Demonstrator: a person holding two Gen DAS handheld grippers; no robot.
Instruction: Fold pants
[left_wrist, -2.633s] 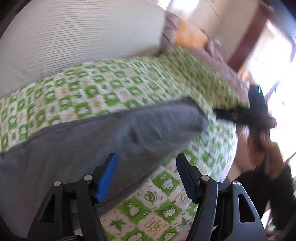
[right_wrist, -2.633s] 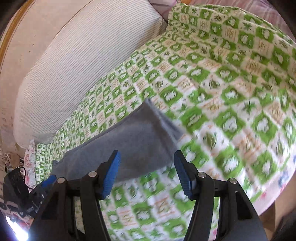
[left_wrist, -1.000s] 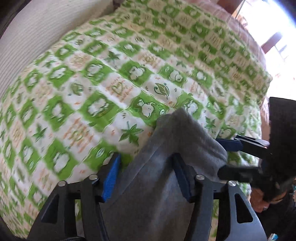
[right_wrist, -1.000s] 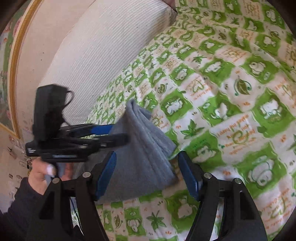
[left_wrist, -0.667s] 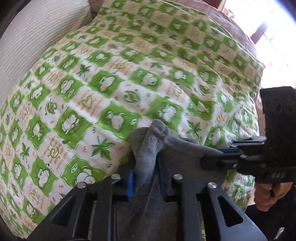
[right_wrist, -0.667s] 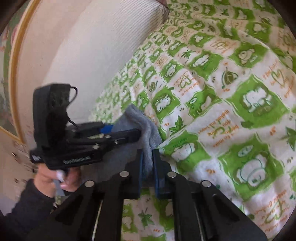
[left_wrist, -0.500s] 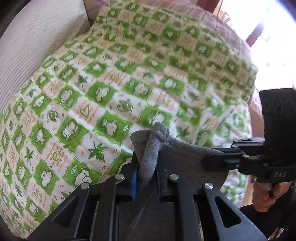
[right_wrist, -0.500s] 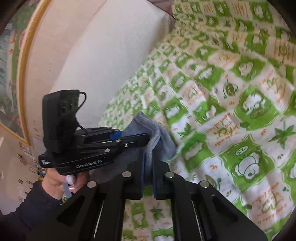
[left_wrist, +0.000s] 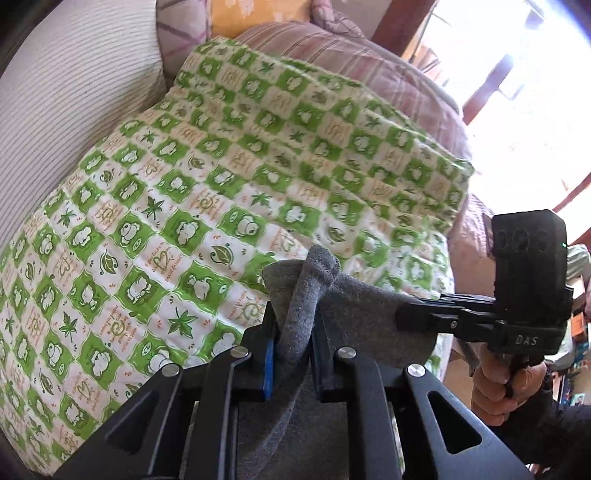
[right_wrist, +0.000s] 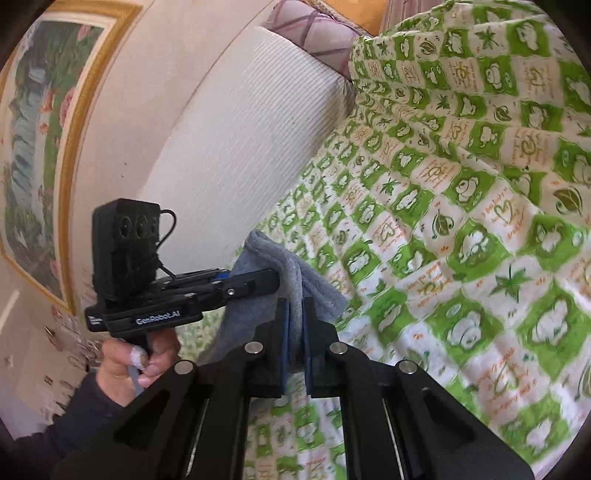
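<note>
The grey pants (left_wrist: 354, 317) hang lifted above a bed with a green and white patterned cover (left_wrist: 177, 206). My left gripper (left_wrist: 295, 332) is shut on one corner of the pants' end, which bunches up between the jaws. My right gripper (right_wrist: 294, 321) is shut on the other corner of the grey pants (right_wrist: 273, 258). Each gripper shows in the other's view, with the right gripper (left_wrist: 417, 317) at right and the left gripper (right_wrist: 266, 282) at left. The rest of the pants is hidden below the grippers.
A white ribbed headboard cushion (left_wrist: 66, 96) runs along the bed's far side. Pink striped bedding (left_wrist: 351, 55) and pillows lie at the head. A framed picture (right_wrist: 44, 122) hangs on the wall. A bright window (left_wrist: 535, 110) is at right.
Both grippers closed on the pants' end corners and lifted them off the bed. The view has risen and more of the bed and wall shows.
</note>
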